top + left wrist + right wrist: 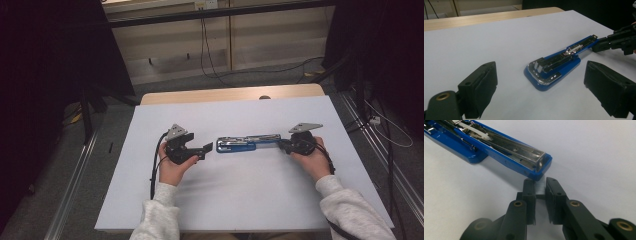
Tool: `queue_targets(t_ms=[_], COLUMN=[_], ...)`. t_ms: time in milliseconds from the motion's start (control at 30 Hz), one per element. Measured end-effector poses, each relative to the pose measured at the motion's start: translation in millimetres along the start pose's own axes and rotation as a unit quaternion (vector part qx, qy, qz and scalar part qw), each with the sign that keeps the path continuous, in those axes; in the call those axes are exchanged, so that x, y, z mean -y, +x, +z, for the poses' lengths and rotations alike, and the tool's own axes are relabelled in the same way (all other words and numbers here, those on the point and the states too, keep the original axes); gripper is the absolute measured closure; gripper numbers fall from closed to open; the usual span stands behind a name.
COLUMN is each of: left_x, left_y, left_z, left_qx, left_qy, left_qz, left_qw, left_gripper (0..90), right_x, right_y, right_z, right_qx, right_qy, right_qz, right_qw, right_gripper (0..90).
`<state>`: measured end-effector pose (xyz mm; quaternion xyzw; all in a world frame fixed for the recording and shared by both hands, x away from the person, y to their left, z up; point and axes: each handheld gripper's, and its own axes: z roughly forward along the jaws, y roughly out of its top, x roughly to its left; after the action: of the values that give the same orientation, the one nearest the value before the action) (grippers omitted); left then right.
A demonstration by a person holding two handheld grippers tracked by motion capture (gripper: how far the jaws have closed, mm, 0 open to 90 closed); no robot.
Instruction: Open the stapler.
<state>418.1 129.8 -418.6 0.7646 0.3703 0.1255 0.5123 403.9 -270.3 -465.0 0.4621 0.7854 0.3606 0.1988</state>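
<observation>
While the blue stapler (247,144) lies opened flat in the middle of the white table (240,200), my right gripper (540,185) pinches a small strip of staples (539,188) just at the stapler's open end. I need to keep that strip level and square with the metal channel, then slide it in gently without crushing it. My left gripper (205,149) waits released, jaws wide, near the stapler's other end, ready to steady it.

Blue stapler (243,144), white table (250,195), black gripper (540,188)
</observation>
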Motion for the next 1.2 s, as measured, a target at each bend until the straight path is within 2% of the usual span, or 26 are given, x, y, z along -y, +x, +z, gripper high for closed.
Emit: queue_targets(t_ms=[333,467,567,733,833,1000,1100,1200], left_x=[-0.9,-1.1,-1.1,-0.6,-0.3,-0.4,-1.4,-1.6], left_y=[1.7,1.5,1.5,3.9,5.4,5.0,5.3,5.3], left_z=[-2.6,-2.4,-2.0,-2.6,-3.4,-5.0,-6.6,-6.7], left_qx=[-0.004,-0.004,-0.004,-0.005,-0.004,-0.002,-0.001,0.001], left_qy=[-0.005,-0.006,-0.007,-0.006,-0.004,-0.005,-0.007,-0.009], left_qz=[0.000,-0.001,0.002,-0.002,0.001,-0.001,0.003,0.003], left_qw=[1.0000,1.0000,1.0000,1.0000,1.0000,1.0000,1.0000,1.0000], left_gripper=[11.7,11.7,11.7,10.6,9.6,8.2,7.9,7.3], right_x=[8.8,7.4,5.3,2.6,0.9,2.8,3.1,1.2], right_y=[-2.5,-1.9,-0.6,-1.6,-1.3,-2.9,-2.7,-3.1], right_z=[-13.8,-12.1,-10.4,-7.4,-7.5,-9.2,-13.1,-20.0], right_qx=[-0.003,0.001,0.002,-0.007,-0.008,-0.011,-0.017,-0.013], right_qy=[0.010,0.009,0.014,0.018,0.023,0.017,0.017,0.019], right_qz=[-0.002,0.001,-0.006,-0.007,-0.012,-0.006,-0.005,-0.011], right_qw=[0.9999,1.0000,0.9999,0.9998,0.9996,0.9998,0.9997,0.9997], right_gripper=[78.4,70.7,71.4,79.0,79.3,79.3,79.3,79.3])
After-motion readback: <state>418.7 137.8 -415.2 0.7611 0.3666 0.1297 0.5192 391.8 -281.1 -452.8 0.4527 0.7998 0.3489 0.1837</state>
